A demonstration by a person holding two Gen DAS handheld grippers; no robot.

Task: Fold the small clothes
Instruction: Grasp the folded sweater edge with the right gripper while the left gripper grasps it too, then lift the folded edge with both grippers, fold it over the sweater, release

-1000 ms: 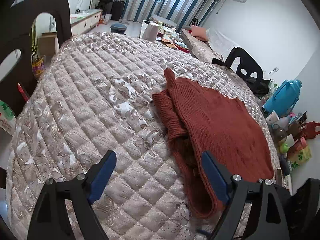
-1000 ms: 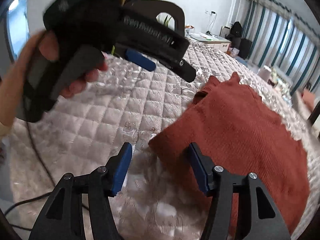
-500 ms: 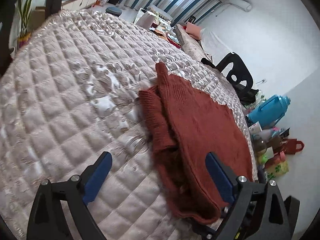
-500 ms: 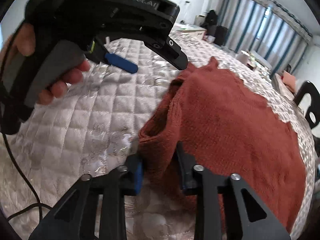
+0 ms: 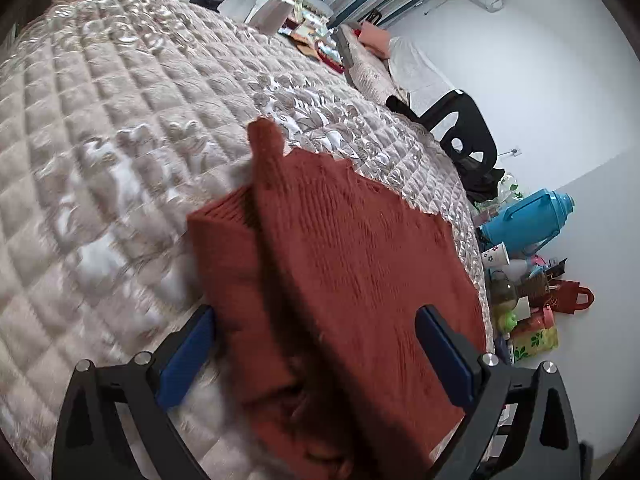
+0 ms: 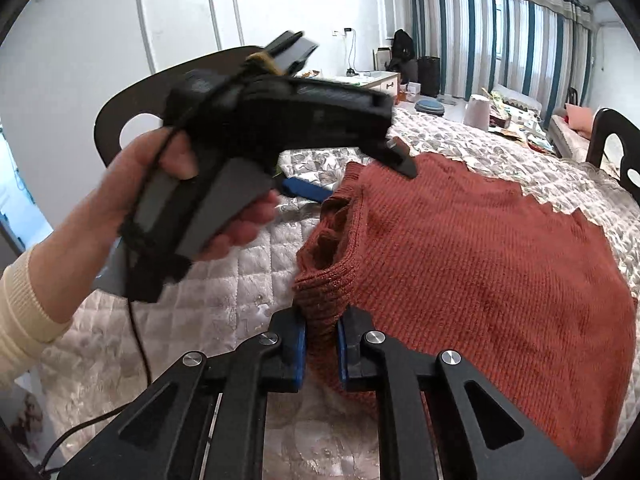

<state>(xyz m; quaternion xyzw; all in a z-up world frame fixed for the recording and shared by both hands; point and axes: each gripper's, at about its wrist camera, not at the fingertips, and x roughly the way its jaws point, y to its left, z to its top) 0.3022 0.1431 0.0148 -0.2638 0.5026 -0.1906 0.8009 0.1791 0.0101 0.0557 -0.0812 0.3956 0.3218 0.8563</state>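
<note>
Rust-red sweater (image 6: 480, 264) on quilted desk (image 6: 224, 288), right claw (image 6: 321, 344) closing, pinching its ribbed edge, left claw (image 5: 316, 356) opening wide, straddling the sweater untouched

No readable text, labels or numbers, perhaps motion blur

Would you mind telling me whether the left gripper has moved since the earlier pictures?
Yes: the left gripper has advanced over the quilted beige bedspread and now straddles the rust-red knitted sweater, jaws opening.
</note>
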